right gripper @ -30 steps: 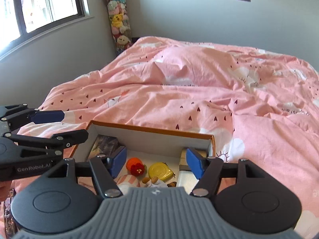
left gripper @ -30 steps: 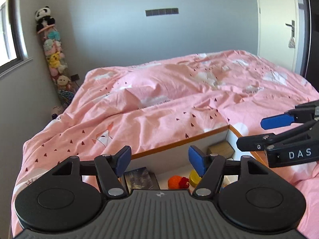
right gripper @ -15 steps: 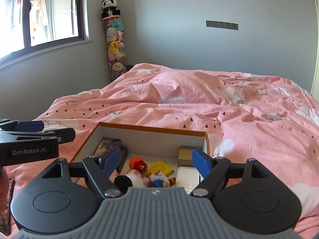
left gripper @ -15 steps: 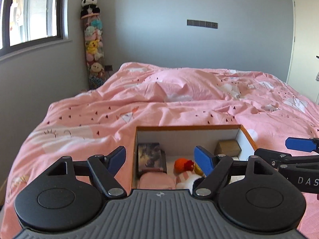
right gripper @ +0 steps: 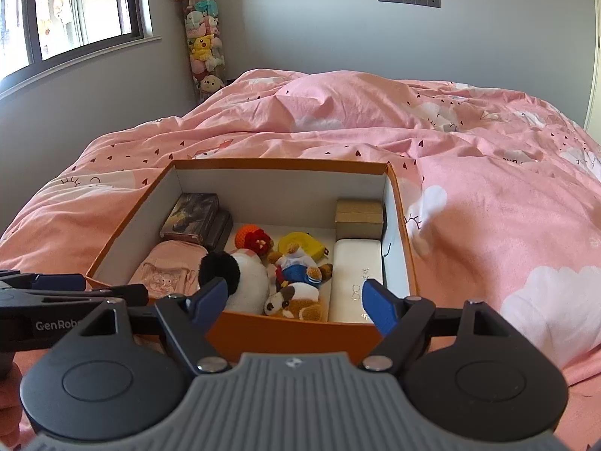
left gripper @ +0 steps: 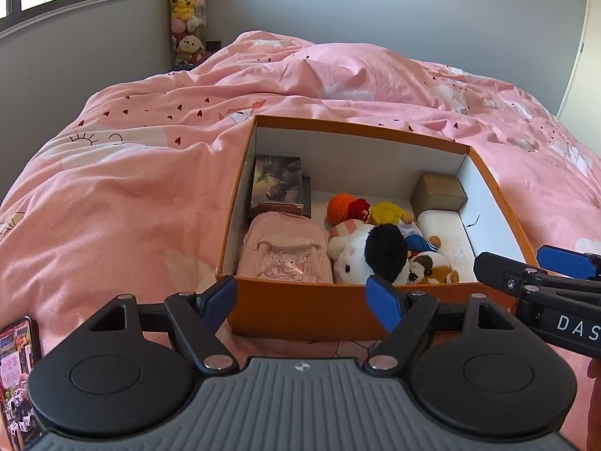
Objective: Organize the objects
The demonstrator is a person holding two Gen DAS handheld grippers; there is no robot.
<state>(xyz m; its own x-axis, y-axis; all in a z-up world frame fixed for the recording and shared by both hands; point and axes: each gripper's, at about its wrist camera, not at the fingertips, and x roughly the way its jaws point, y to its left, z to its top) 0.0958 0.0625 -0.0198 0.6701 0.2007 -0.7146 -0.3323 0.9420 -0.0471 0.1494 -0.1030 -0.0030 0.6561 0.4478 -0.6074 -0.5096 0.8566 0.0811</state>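
Note:
An open orange box (left gripper: 360,129) (right gripper: 281,163) lies on the pink duvet (left gripper: 131,188). Inside it are a dark card box (left gripper: 278,184), a pink pouch (left gripper: 285,251), a white and black plush (left gripper: 372,251) (right gripper: 244,274), an orange ball (left gripper: 340,206), a yellow tape measure (right gripper: 300,242), a small bear (right gripper: 296,263), a dog plush (right gripper: 296,298), a white case (right gripper: 357,270) and a brown box (right gripper: 358,218). My left gripper (left gripper: 302,298) hovers open before the box's near wall, nothing between its fingers. Beside it, my right gripper (right gripper: 293,300) (left gripper: 526,274) is open and empty at the near right corner.
A phone (left gripper: 18,376) lies on the duvet at the lower left, near the left gripper. A tall clear column of plush toys (right gripper: 203,45) stands in the far corner under a window (right gripper: 75,11). The bed stretches far beyond the box.
Both grippers came down and tilted toward the box, so its contents now show in full. Their jaws stand a little wider than a second ago.

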